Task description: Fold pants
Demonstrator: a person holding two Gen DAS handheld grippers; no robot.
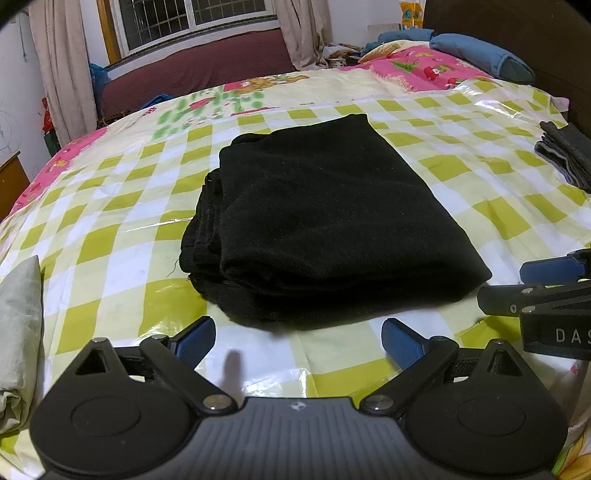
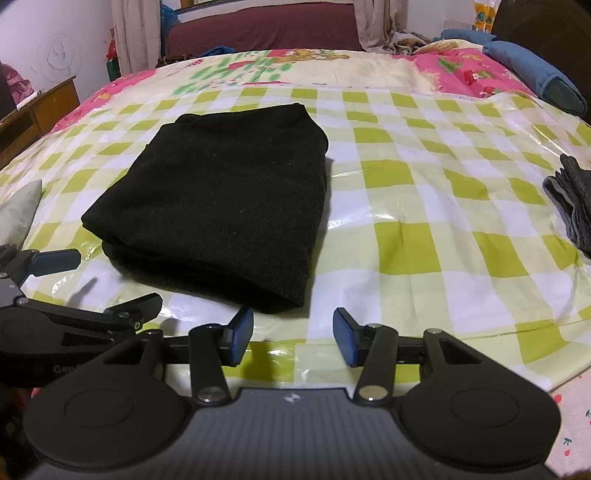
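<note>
The black pants [image 1: 332, 218] lie folded into a thick stack at the middle of the bed. The loose layered left edge could be dragged open if snagged. Both tools, the left tool [image 1: 298, 341] wide and the right tool [image 2: 293, 338] part open, hold nothing. A glossy checked plastic sheet [image 1: 480, 177] covers the bed; a curtained window [image 1: 192, 18] is seen beyond.
</note>
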